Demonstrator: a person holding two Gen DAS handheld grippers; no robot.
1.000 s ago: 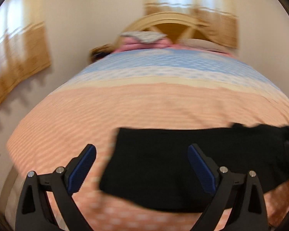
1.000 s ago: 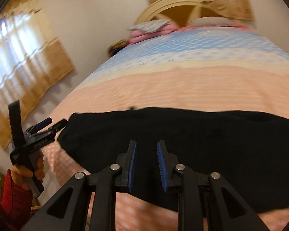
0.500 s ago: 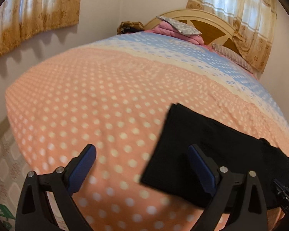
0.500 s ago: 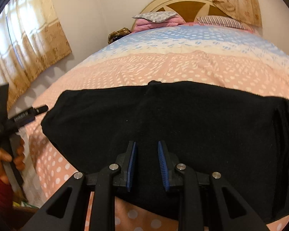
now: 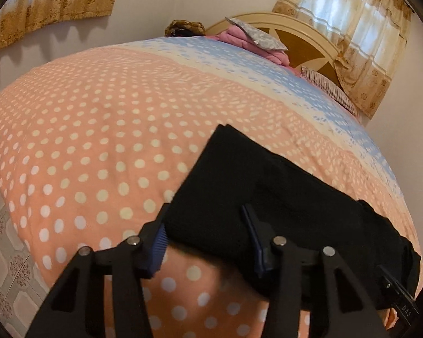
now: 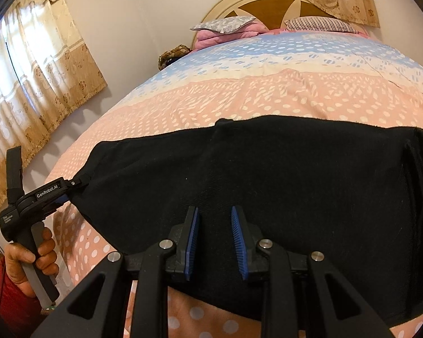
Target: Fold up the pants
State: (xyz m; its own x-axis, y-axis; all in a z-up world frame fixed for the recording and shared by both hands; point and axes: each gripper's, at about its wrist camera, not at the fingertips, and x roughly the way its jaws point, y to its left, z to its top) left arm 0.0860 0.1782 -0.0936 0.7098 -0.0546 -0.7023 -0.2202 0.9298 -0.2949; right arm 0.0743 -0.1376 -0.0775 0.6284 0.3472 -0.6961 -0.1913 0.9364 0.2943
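Observation:
Black pants (image 6: 282,180) lie folded lengthwise across the near part of the bed; they also show in the left wrist view (image 5: 268,197). My left gripper (image 5: 206,225) is half closed around the pants' left end corner, fabric between its blue pads, which still stand apart. In the right wrist view the left gripper (image 6: 67,187) touches that same corner. My right gripper (image 6: 215,225) is open by a narrow gap, low over the pants' near edge at the middle, with nothing between its pads.
The bed has a peach polka-dot and blue cover (image 5: 98,129). Pillows (image 6: 225,28) and a wooden headboard (image 6: 268,2) stand at the far end. Curtains (image 6: 28,90) hang on the left wall. Tiled floor (image 5: 2,253) lies past the bed's left edge.
My left gripper has moved right onto the pants' left corner and narrowed around it. My right gripper has come slightly closer to the pants, gap unchanged.

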